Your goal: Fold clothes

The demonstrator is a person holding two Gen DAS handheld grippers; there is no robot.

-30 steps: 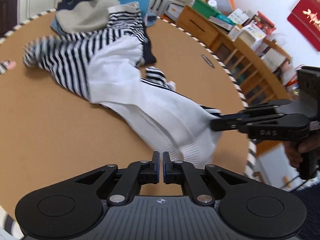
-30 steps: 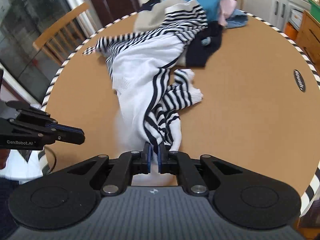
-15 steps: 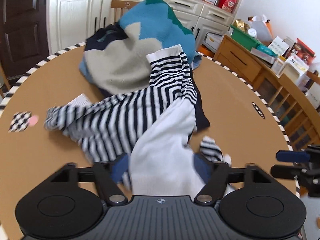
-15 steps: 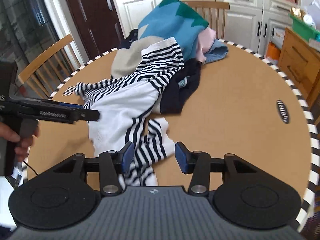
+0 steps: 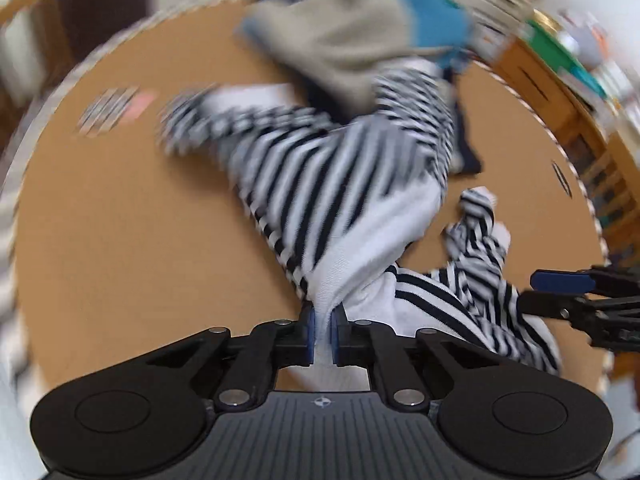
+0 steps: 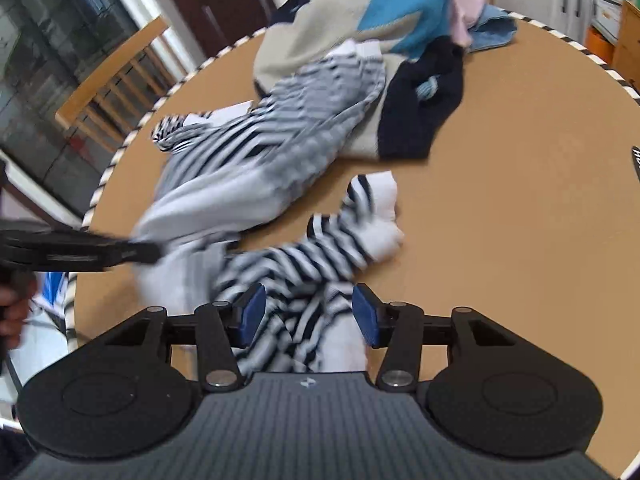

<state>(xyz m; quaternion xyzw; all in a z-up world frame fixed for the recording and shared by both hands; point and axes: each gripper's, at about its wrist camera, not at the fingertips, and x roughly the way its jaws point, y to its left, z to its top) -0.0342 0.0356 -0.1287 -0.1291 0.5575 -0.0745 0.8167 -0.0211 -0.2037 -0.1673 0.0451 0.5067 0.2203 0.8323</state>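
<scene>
Striped sweater (image 5: pixel 340 184): black-and-white stripes with a white lower part, spread from the centre of the frame to the lower centre on the round brown counter (image 5: pixel 120 220); one striped sleeve (image 6: pixel 320 256) lies bunched at lower centre of the right wrist view.

Left gripper (image 5: pixel 322 332): fingers pressed together, pinching the sweater's white hem at lower centre.

Right gripper (image 6: pixel 308 312): fingers spread, blue pads either side of the bunched sleeve, not closed on it.

Clothes pile (image 6: pixel 360 20): blue, beige, pink and navy garments, top of frame, touching the sweater's far end.

Wooden chair (image 6: pixel 112 88): upper left, beyond the counter edge.
</scene>
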